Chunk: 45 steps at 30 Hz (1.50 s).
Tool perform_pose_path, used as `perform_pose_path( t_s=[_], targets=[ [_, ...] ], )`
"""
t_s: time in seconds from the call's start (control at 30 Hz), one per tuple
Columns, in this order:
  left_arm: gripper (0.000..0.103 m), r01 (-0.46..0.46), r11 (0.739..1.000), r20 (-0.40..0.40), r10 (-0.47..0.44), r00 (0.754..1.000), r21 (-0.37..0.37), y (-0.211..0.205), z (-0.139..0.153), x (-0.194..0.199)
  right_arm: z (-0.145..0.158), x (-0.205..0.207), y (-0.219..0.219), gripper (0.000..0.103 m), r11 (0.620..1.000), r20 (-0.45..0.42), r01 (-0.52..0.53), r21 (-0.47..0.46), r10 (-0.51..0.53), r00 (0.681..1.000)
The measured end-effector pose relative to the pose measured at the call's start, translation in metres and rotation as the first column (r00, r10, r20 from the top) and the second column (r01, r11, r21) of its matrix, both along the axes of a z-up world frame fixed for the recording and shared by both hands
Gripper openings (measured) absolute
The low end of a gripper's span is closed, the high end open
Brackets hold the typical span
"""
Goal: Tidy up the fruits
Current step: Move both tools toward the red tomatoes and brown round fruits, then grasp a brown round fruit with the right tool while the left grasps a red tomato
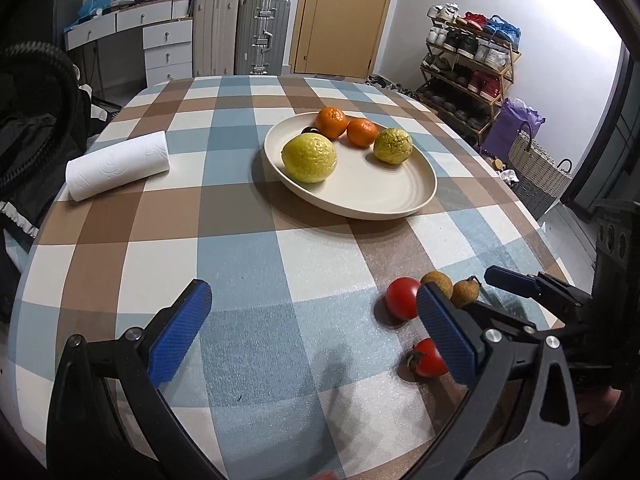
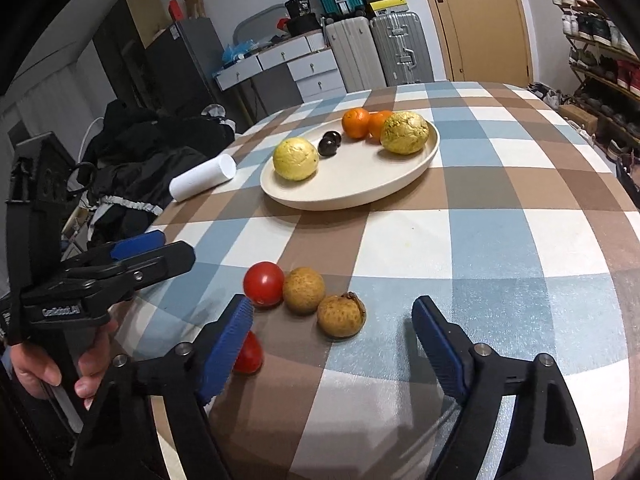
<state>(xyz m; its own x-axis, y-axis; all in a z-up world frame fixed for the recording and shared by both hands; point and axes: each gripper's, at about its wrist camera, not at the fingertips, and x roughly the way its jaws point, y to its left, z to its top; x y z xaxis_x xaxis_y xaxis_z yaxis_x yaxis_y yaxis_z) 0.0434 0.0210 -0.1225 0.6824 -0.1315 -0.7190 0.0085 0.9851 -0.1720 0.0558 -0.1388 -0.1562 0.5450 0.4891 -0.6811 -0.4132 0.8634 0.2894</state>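
Observation:
A cream plate (image 1: pixel 352 204) (image 2: pixel 348 196) on the checked tablecloth holds two yellow citrus (image 1: pixel 309 158) (image 1: pixel 393 145), two oranges (image 1: pixel 331 122) (image 1: pixel 361 132) and two dark plums (image 2: pixel 330 144). Near the front edge lie two red tomatoes (image 2: pixel 263 283) (image 2: pixel 249 354) and two brown longans (image 2: pixel 303 290) (image 2: pixel 341 316). My right gripper (image 2: pixel 334 342) is open, low over the table, with the nearer longan just ahead between its fingers; its left finger (image 2: pixel 226 348) covers part of the near tomato. My left gripper (image 1: pixel 312 332) (image 2: pixel 160 252) is open over bare cloth, left of the tomatoes (image 1: pixel 402 298) (image 1: pixel 428 358).
A white paper roll (image 1: pixel 118 164) (image 2: pixel 202 178) lies left of the plate. Dark clothes (image 2: pixel 140 160) are piled beyond the table's left edge. Suitcases (image 1: pixel 262 36), drawers and a shoe rack (image 1: pixel 468 68) stand behind. A hand (image 2: pixel 92 360) holds the left gripper.

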Motion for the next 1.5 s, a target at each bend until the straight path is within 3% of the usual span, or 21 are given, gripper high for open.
perform_pose_path(
  t_s=[0.13,0.2,0.33,0.4,0.43,0.77,0.93,1.5],
  targets=[
    [0.102,0.006,1.0,-0.002,-0.006,1.0,0.003,-0.001,-0.005,0.001,-0.002,0.001,0.003,0.069,1.0,-0.01,-0.021,-0.012,0.021,1.0],
    [0.102,0.003,1.0,-0.008,-0.003,1.0,-0.004,-0.001,-0.007,0.002,-0.004,0.001,0.007,0.054,0.999,-0.015,-0.035,-0.036,0.035,0.999],
    [0.102,0.003,1.0,-0.012,-0.003,1.0,-0.01,-0.001,-0.009,0.002,-0.007,0.0,0.007,0.043,0.998,-0.022,-0.035,-0.044,0.034,0.999],
    [0.102,0.007,1.0,-0.01,-0.007,1.0,-0.007,-0.001,-0.008,0.002,-0.007,0.0,0.006,0.03,0.998,-0.019,-0.025,-0.059,0.024,1.0],
    [0.102,0.007,1.0,-0.01,-0.008,1.0,-0.006,-0.001,-0.009,0.002,-0.008,0.001,0.005,0.028,0.998,-0.02,-0.019,-0.066,0.018,1.0],
    [0.102,0.007,1.0,-0.016,-0.007,1.0,-0.017,-0.001,-0.008,-0.002,-0.007,-0.004,-0.008,0.027,0.999,-0.008,0.014,-0.045,-0.014,1.0],
    [0.102,0.029,0.997,-0.025,-0.031,0.999,-0.071,-0.002,-0.006,-0.005,-0.002,-0.006,-0.013,0.027,0.999,-0.004,0.029,-0.024,-0.029,1.0],
    [0.101,0.189,0.972,-0.094,-0.203,0.975,-0.142,-0.045,-0.018,-0.008,0.017,-0.015,-0.018,0.027,0.999,0.052,0.039,-0.011,-0.038,0.998]
  ],
)
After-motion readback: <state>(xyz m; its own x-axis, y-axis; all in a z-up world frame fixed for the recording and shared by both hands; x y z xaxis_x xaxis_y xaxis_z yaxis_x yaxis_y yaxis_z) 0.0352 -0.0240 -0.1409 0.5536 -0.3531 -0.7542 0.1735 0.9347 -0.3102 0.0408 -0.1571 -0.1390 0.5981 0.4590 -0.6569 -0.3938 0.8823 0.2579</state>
